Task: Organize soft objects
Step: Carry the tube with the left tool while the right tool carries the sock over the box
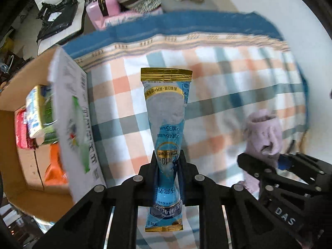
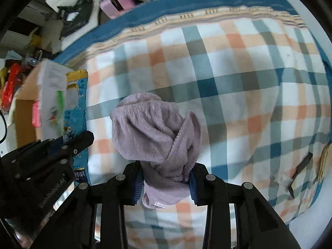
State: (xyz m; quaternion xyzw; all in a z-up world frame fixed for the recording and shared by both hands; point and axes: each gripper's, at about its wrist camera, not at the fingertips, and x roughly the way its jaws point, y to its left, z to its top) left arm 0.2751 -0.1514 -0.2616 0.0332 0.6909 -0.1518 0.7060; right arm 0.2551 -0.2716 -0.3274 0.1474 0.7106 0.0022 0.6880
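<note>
The fingers (image 1: 156, 166) of our left gripper (image 1: 168, 166) are pinching a long blue packet (image 1: 167, 128) with gold ends, closed tight around its narrow waist. The packet is pointing straight ahead, its far gold end hanging above the checked blanket (image 1: 228, 95). The fingers (image 2: 194, 183) of our right gripper (image 2: 166, 183) are squeezing a bunched lilac towel (image 2: 153, 132) near its lower end, so that most of the cloth is bulging out past the tips. We are holding both things up over the blanket, which is spreading orange, white and teal squares below us, with a blue border (image 2: 186, 2) along its far edge.

To our left a cardboard box (image 1: 27, 161) is standing open just beside the blanket. One white printed flap (image 1: 72, 120) is sticking up between the box and the packet. Inside the box we are seeing a green and white carton (image 1: 39, 114), something red (image 1: 20, 128) and something orange (image 1: 55, 170), all blurred. In the right wrist view the left gripper (image 2: 68, 151) is showing near the box with the packet (image 2: 75, 112) in it, and in the left wrist view the right gripper (image 1: 276, 166) is holding the towel (image 1: 263, 132) off to the right. A dark thin object (image 2: 298, 172) is lying on the blanket at the right.
</note>
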